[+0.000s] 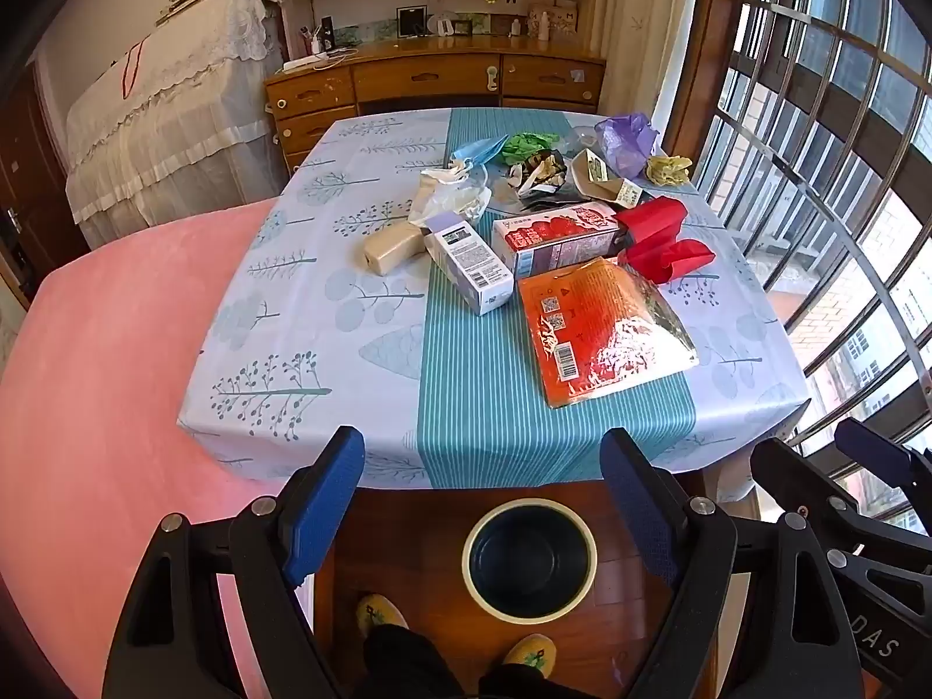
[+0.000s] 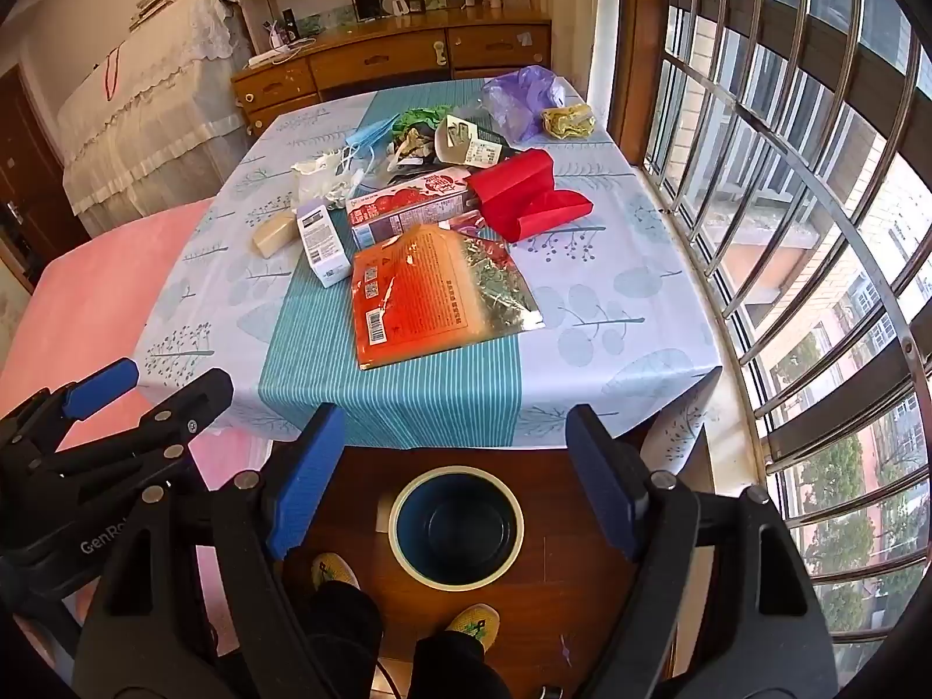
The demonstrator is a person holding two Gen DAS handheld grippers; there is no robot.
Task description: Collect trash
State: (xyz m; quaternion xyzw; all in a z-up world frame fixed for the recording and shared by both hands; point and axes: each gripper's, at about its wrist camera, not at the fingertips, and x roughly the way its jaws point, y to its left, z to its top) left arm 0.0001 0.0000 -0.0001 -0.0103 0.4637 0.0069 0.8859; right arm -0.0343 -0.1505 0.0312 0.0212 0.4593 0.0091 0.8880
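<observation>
From where I ran it, both tools hung short of the table, angled down, nothing taken yet. Left gripper stood wide w/ empty jaws; right gripper same, wide and empty. The round dark bin w/ cream rim sat on the wood floor at bottom centre of both views, framed btwn the fingers, empty as far as I could see. Trash lay mid-frame on the blue-and-teal tree-print tablecloth: nearest was the flat orange foil snack bag, behind it a red-and-white printed carton, a small white-and-lilac box and crumpled red paper; a purple plastic bag sat upper right. I judged the foil bag light, floppy, slick; lying flat, it gave little to bite, so I'd have gone for its lifted torn silver edge at the right, pinching across the film. The boxes looked stiff, prob. empty and light, best taken across the narrow sides. Paper was soft; any bite would do.
</observation>
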